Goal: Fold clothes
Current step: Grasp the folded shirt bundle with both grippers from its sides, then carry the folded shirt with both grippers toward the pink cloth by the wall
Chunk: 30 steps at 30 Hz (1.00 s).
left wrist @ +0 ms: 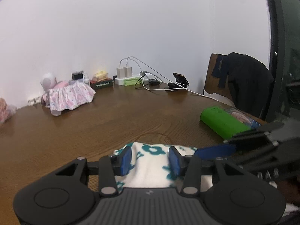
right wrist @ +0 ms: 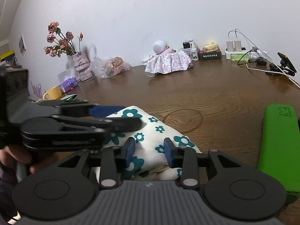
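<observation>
A cream garment with teal flowers [left wrist: 152,166] lies bunched on the wooden table [left wrist: 112,116] at its near edge. My left gripper [left wrist: 150,159] stands over it, its blue pads apart with a hump of the cloth between them and no clear pinch. My right gripper [right wrist: 149,151] sits just beside it over the same garment [right wrist: 155,129], its pads also apart and straddling a fold. From each wrist view the other gripper shows side-on: the right gripper [left wrist: 211,148] at the cloth's right end, the left gripper [right wrist: 129,115] at its left end.
A green case [right wrist: 279,146] lies to the right of the garment. Along the wall stand a vase of dried roses [right wrist: 82,63], a plastic bag [right wrist: 112,65], a pink floral cover [right wrist: 168,63], a power strip [left wrist: 127,78] with cables and a phone stand [left wrist: 181,79]. A chair with a dark jacket [left wrist: 243,82] stands at the right.
</observation>
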Motion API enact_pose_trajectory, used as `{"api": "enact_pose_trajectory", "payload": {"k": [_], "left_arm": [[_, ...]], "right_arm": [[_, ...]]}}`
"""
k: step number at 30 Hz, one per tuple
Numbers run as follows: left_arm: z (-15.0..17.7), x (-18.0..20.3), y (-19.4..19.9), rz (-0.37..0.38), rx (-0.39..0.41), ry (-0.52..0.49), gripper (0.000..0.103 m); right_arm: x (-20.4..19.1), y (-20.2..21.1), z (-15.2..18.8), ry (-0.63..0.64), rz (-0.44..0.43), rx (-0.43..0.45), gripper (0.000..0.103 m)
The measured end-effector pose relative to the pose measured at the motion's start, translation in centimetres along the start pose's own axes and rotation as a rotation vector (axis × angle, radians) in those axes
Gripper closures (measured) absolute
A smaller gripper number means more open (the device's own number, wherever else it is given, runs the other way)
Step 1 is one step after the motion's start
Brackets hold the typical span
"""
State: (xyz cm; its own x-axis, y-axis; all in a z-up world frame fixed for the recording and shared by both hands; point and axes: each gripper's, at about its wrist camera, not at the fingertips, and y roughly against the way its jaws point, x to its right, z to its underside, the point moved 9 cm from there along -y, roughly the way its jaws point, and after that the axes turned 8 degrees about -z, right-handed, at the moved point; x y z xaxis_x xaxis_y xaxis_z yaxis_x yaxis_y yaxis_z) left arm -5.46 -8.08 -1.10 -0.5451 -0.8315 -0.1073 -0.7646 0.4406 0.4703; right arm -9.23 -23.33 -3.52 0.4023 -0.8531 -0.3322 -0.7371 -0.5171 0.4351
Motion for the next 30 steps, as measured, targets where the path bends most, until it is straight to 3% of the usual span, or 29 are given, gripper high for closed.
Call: {"api": "enact_pose_trajectory", "payload": {"k": [7,12,14,15,16,18,22,24,30], "left_arm": [[1.0,-0.3,-0.1,0.017,-0.018,0.052,0.061],[1.0,0.4,-0.5,-0.025,-0.009,0.061,0.061],[0.7,0.4,-0.5,-0.055,-0.001,0.061,0.058],[0.4,0.3,-0.3,-0.063,0.002,0.066,0.056],[0.2,0.3,0.0,-0.068,0.004,0.07,0.055],[-0.6,0.1,1.8,-0.051,0.049,0.083,0.056],[-0.6,0.0,5.6,0.073,0.131,0.078,0.031],[0.6,0.1,5.9,0.117,0.102,0.06,0.031],[4.3,-0.1,4.6,0.113,0.0,0.029,0.031]], "right_arm": [[0.7,-0.2,-0.3,-0.02,-0.017,0.003,0.069],[2.2,-0.5,-0.9,-0.05,0.042,0.024,0.069],[2.8,-0.5,-1.2,-0.054,0.092,0.032,0.053],[3.0,-0.5,-1.3,-0.056,0.117,0.036,0.03],[3.3,-0.5,-1.5,-0.058,0.142,0.04,0.025],[3.4,0.7,-1.8,-0.072,0.144,0.062,0.026],[2.0,3.8,-1.9,-0.038,0.072,0.09,0.025],[1.0,4.8,-1.4,-0.019,0.027,0.077,0.025],[-2.7,3.8,1.2,0.128,-0.034,-0.025,0.024]]}}
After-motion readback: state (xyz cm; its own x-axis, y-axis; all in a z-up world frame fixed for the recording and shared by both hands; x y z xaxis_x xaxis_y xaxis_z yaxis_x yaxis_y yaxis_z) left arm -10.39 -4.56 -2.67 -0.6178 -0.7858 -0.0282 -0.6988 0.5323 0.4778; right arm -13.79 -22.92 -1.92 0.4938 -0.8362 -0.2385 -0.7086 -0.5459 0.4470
